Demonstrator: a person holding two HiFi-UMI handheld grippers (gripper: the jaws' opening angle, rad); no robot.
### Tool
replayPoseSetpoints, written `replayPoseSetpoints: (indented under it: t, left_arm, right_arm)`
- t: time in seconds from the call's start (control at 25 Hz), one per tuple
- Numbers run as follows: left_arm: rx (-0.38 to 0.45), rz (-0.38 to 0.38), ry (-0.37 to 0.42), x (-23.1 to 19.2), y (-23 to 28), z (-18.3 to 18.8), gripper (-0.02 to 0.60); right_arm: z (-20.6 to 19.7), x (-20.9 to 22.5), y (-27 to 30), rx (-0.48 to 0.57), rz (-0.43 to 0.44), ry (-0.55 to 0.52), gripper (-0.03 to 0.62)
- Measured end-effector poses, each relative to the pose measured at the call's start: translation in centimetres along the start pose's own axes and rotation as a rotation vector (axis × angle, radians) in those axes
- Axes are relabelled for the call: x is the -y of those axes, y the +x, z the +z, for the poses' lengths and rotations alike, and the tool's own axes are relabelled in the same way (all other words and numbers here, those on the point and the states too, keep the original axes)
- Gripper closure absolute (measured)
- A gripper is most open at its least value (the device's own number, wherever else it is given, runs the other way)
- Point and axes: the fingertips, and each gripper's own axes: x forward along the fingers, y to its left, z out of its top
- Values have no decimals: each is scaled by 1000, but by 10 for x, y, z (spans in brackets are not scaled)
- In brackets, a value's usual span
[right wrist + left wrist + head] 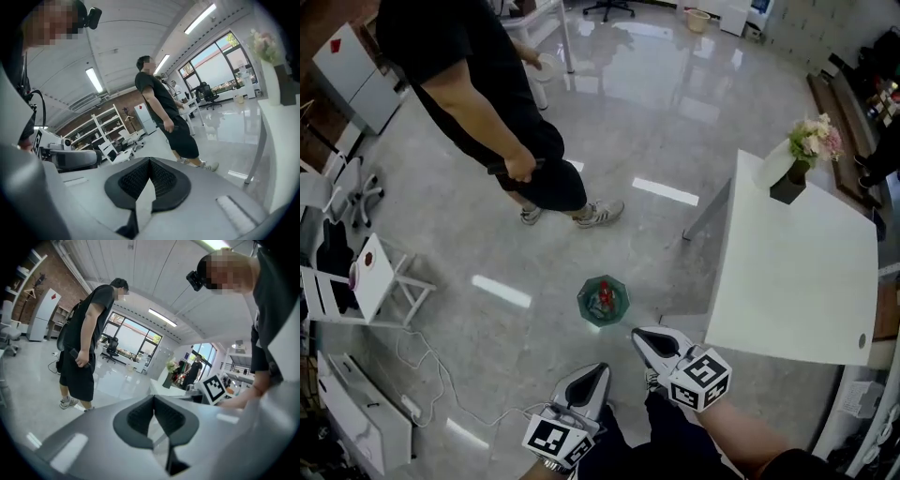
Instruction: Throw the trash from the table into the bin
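Note:
The green bin (603, 300) stands on the grey floor just left of the white table (797, 272), and something red lies inside it. My left gripper (598, 370) hangs near the picture's bottom, below the bin, its jaws shut with nothing between them. To its right my right gripper (639, 334) is close to the bin and the table's near corner, also shut and empty. The black pads meet at the tips in the left gripper view (153, 397) and in the right gripper view (150, 160). I see no trash on the table top.
A person in black (478, 94) stands on the floor beyond the bin, holding a small dark thing. A black vase of flowers (797, 164) stands at the table's far corner. A white folding stand (375, 281) and a white cable (441, 384) are at the left.

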Motion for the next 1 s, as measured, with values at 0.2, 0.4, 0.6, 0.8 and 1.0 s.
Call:
replayPoseSetpoints:
  t: [0.2, 0.4, 0.6, 0.8, 1.0]
  left_arm:
    - [13, -65, 24, 53, 4, 36, 574]
    - [16, -150, 77, 88, 7, 58, 574]
    - [-3, -230, 104, 117, 3, 70, 574]
    - [-41, -310, 159, 135, -11, 69, 574]
    - [-38, -343, 187, 141, -17, 77, 574]
  right_arm:
    - [44, -8, -75, 94, -44, 0, 595]
    - [68, -17, -132, 184, -95, -20, 595]
    - [82, -38, -173, 257, -129, -6, 595]
    - [82, -67, -196, 317, -163, 30, 595]
    - [75, -84, -211, 334, -197, 20, 597]
